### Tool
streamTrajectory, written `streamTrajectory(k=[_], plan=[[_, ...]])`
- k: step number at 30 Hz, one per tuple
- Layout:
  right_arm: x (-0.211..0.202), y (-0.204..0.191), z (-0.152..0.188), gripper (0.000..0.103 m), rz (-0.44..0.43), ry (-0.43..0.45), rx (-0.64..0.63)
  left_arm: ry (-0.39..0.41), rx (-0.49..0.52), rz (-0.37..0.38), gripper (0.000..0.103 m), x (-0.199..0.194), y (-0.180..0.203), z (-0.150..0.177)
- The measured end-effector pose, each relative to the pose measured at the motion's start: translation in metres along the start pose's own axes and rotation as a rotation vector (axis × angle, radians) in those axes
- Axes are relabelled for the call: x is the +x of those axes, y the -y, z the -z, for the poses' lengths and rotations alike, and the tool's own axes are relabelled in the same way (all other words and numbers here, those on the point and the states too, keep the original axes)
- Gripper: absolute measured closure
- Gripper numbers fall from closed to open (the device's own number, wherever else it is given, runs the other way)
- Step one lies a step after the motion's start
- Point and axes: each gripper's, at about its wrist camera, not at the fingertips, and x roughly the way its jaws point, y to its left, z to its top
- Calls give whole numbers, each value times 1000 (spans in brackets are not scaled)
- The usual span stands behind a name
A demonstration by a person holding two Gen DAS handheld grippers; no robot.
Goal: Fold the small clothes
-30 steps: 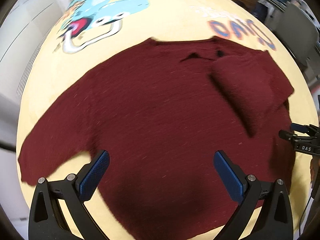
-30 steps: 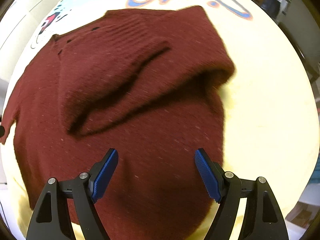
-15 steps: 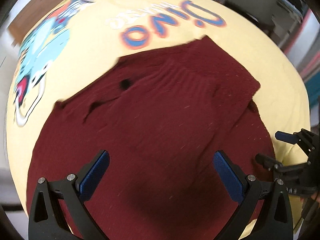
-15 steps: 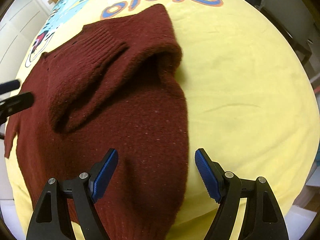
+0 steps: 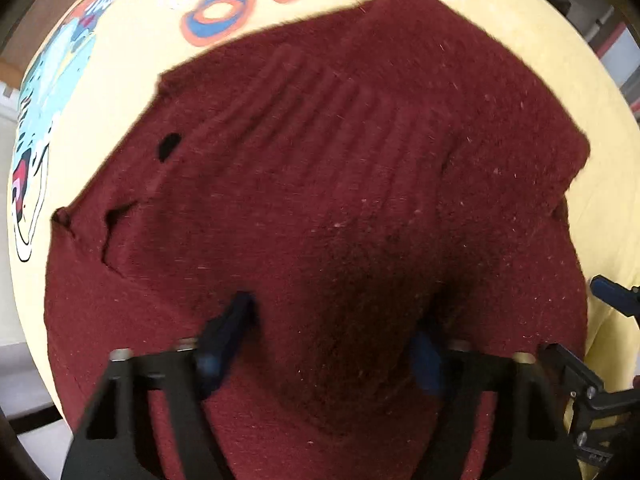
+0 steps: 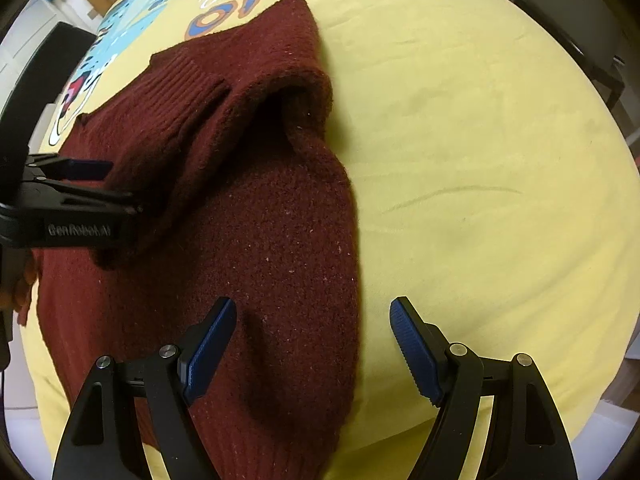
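Observation:
A dark red knit sweater [image 5: 340, 184] lies on a yellow printed cloth [image 6: 480, 160], one sleeve folded over its body [image 6: 224, 112]. My left gripper [image 5: 332, 332] is pressed down into the sweater with its jaws apart, fabric bulging between the blurred blue pads. It shows from the side in the right wrist view [image 6: 100, 188], at the folded sleeve. My right gripper [image 6: 312, 344] is open, straddling the sweater's right side edge just above it, and shows at the right edge of the left wrist view [image 5: 612, 292].
The yellow cloth carries a blue dinosaur print [image 6: 120, 40] and orange-and-blue lettering [image 5: 248, 8] beyond the sweater. Bare yellow cloth lies right of the sweater. Dark furniture [image 6: 580, 32] stands past the far right edge.
My left gripper has dropped down and forward onto the sweater, its pads now sunk in the fabric. My right gripper has shifted right to the sweater's side edge.

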Motion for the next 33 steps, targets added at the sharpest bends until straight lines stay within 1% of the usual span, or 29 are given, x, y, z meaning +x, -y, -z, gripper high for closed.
streamTrajectory(k=[1,2,3,5,8,13,15,17,18,20,23,24,26,28,29,30,31,33], plan=[[0,-1,-1,23,-3,2,0,16,-9,-10,72,-3,-7,0],[0,-2,-2,23,-5,6,1,28,-20,-9,84,-6,-13,0],[1,-4,-4,23,-6,9,3,38,-38,-1,86,-10,-20,1],[1,-3,-4,23,-6,17,12,58,-76,17,88,-17,-36,6],[1,-5,-6,23,-10,21,20,102,-99,14,88,-30,-55,18],[-6,-9,-5,23,8,36,1,164,-170,27,88,-49,-89,52],[-9,-13,-7,23,25,57,-11,184,-201,25,88,-51,-96,63],[-12,-14,-6,23,15,61,-6,207,-245,30,85,-53,-98,75],[-13,-14,-7,23,8,59,0,211,-272,44,85,-55,-110,84],[-14,-15,-7,23,8,59,2,213,-324,78,85,-46,-114,92],[-13,-16,-7,23,22,51,-12,185,-383,137,85,-29,-123,108],[-12,-17,-7,23,26,47,-15,173,-405,147,84,-29,-132,116],[-11,-17,-7,23,35,37,-19,160,-441,169,84,-23,-133,124],[-11,-18,-6,23,36,33,-20,133,-468,211,81,-16,-139,128],[-10,-18,-5,23,34,30,-20,114,-475,229,77,-13,-141,132],[-9,-18,-5,23,31,26,-20,101,-485,248,70,-13,-140,130],[-8,-19,-5,23,29,23,-23,91,-493,255,65,-13,-143,131],[-5,-20,-4,23,28,21,-33,73,-507,240,47,-14,-147,134]])
